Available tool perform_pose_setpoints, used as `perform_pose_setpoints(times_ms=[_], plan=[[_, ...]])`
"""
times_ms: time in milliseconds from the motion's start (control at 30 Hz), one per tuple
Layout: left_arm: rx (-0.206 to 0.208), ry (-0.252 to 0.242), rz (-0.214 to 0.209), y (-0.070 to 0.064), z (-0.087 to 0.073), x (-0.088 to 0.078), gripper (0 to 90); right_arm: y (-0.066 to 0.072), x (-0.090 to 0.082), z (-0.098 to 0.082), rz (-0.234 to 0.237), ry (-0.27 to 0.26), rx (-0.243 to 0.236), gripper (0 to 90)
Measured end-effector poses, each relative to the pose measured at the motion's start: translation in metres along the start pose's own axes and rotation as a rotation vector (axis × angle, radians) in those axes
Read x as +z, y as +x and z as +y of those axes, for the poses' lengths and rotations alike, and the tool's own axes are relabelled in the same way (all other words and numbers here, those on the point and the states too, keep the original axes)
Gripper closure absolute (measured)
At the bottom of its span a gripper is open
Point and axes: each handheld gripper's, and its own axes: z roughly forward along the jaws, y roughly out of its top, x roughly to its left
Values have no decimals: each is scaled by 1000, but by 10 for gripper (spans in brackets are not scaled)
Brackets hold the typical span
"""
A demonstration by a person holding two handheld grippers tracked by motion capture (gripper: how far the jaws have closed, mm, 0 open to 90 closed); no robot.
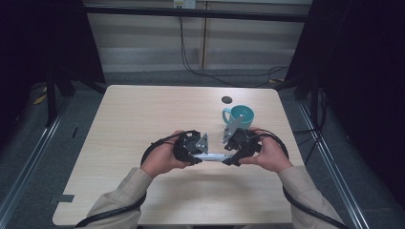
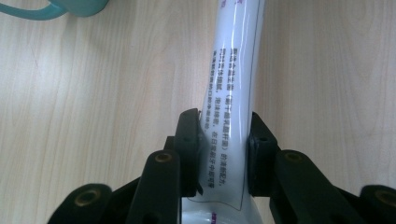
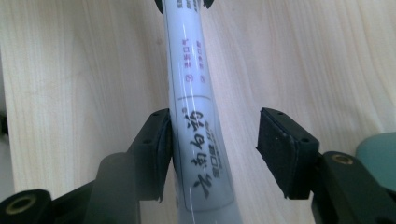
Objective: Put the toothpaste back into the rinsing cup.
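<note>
A white tube with printed text is held level just above the wooden table, between my two grippers, which face each other. My left gripper is shut on one end of the tube, with both pads pressed against it. My right gripper is open around the other end of the tube. Its left pad touches the tube and its right pad stands clear of it. In the high view the left gripper and the right gripper sit at mid-table, near the front.
A teal mug stands just behind the right gripper, and a small dark disc lies beyond it. The mug sits at the top left of the left gripper view, and the mug sits at the right edge of the right gripper view.
</note>
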Motion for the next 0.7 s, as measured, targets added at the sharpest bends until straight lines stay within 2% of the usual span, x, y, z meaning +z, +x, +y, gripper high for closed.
perform_pose_setpoints(times_ms=[300, 333, 433, 467, 533, 700], plan=[[-10, -6, 0, 0, 2, 0, 716, 1, 7, 6, 20, 14, -2, 509], [-13, -5, -1, 0, 2, 0, 716, 1, 7, 7, 25, 12, -11, 545], [-10, 3, 1, -1, 2, 0, 716, 2, 7, 8, 22, 15, -9, 547], [-10, 5, 0, 0, 2, -1, 716, 1, 8, 8, 23, 12, -24, 558], [-7, 7, -2, 0, 3, -1, 716, 3, 8, 9, 29, 22, -13, 568], [-10, 3, -4, 0, 3, -1, 716, 3, 9, 9, 30, 23, -17, 573]])
